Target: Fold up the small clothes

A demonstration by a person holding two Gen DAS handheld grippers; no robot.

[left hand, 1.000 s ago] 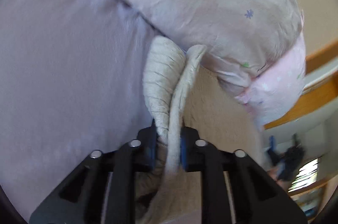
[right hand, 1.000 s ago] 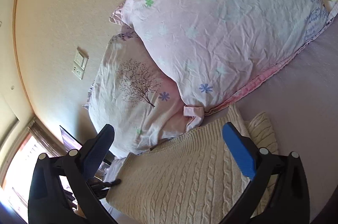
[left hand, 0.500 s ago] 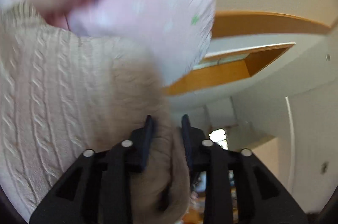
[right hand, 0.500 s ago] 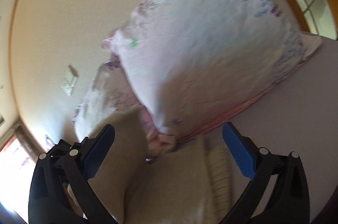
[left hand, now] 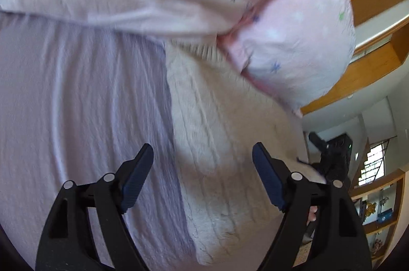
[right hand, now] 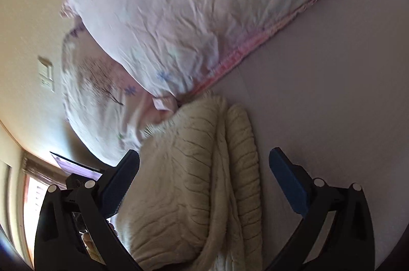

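A cream cable-knit sweater (left hand: 225, 133) lies folded on the lilac bed sheet (left hand: 76, 97), its far end against the pillows. My left gripper (left hand: 203, 168) is open and empty just above the sweater's near part. In the right wrist view the sweater (right hand: 194, 168) lies doubled over, with a ribbed edge (right hand: 242, 156) along its right side. My right gripper (right hand: 204, 179) is open and empty, its jaws standing wide on either side of the sweater.
Two pink floral pillows (right hand: 194, 5) are stacked at the head of the bed, touching the sweater's far end; they also show in the left wrist view (left hand: 294, 41). A beige wall with a switch plate (right hand: 46, 74) is behind. Wooden shelving (left hand: 370, 61) stands right.
My left gripper has let go of the sweater's edge and opened wide. The sweater was swung over and now lies folded on the sheet. The right gripper stayed open.
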